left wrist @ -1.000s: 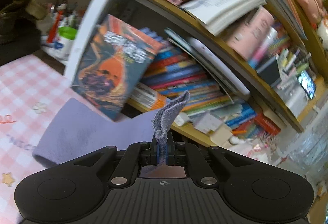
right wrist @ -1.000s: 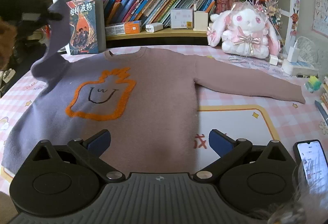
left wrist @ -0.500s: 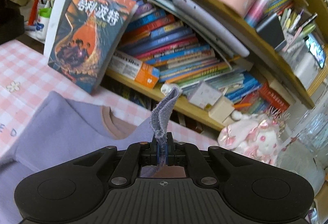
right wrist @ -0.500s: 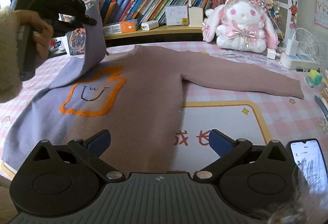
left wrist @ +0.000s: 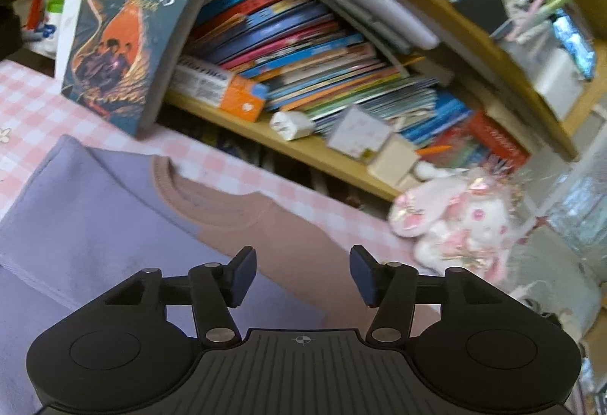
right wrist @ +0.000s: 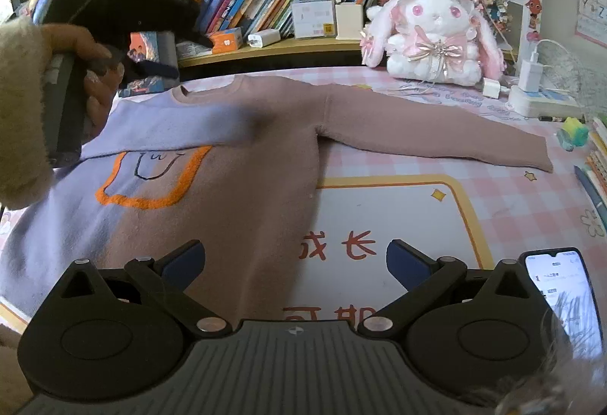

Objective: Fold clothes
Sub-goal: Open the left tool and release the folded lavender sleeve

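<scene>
A: Where was the sweater [right wrist: 242,164]?

B: Spread flat on the table [right wrist: 504,202], collar toward the back edge by the bookshelf [left wrist: 341,157]; the purple sleeve [right wrist: 170,128] lay folded across the chest, covering the top of the orange motif [right wrist: 151,183]; the pink sleeve [right wrist: 436,130] reached out toward the right edge, unfolded.

A: And the tools?

B: The left gripper [left wrist: 301,272] hung above the folded sleeve with its jaws spread and nothing between them; I judged that it sat there because the sleeve needed no more holding. The right gripper [right wrist: 294,261] was also spread and empty, low at the front edge over the hem.

A: Why there?

B: Probably waiting its turn; only 1 of 2 sleeves was folded, and the pink one lay on its side. A phone [right wrist: 561,282] sat at the front right corner, a plush rabbit [right wrist: 436,35] at the back; neither touched the sweater.
</scene>
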`<state>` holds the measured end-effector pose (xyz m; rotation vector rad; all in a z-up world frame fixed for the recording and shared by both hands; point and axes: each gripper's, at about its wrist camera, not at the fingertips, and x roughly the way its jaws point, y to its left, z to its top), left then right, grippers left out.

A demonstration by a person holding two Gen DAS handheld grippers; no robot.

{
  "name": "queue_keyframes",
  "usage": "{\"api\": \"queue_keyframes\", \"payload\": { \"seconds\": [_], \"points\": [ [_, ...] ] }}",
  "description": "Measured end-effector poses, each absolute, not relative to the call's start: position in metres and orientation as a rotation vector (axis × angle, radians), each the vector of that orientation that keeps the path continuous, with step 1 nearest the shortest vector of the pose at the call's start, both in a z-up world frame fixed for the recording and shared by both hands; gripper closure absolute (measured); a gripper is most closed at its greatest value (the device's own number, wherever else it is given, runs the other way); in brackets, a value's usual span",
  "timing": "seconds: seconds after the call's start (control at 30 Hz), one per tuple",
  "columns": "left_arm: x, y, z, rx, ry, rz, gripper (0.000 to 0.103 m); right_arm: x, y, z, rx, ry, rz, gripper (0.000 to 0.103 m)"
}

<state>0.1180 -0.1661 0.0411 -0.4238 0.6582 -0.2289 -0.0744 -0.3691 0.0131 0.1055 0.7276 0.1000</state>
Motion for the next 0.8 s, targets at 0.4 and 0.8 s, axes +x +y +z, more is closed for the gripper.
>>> {"api": "queue_keyframes", "payload": {
  "seconds": [0.4, 0.8],
  "points": [
    [0.012, -0.075, 0.015, 0.029, 0.730, 0.064, 0.042, -0.059, -0.348, 0.007, 0.081, 0.776, 0.147, 0.004],
    [-0.026, 0.012, -0.009, -0.092, 0.827, 0.169, 0.043, -0.065, -0.329, 0.003, 0.093, 0.844, 0.005, 0.034]
  ]
}}
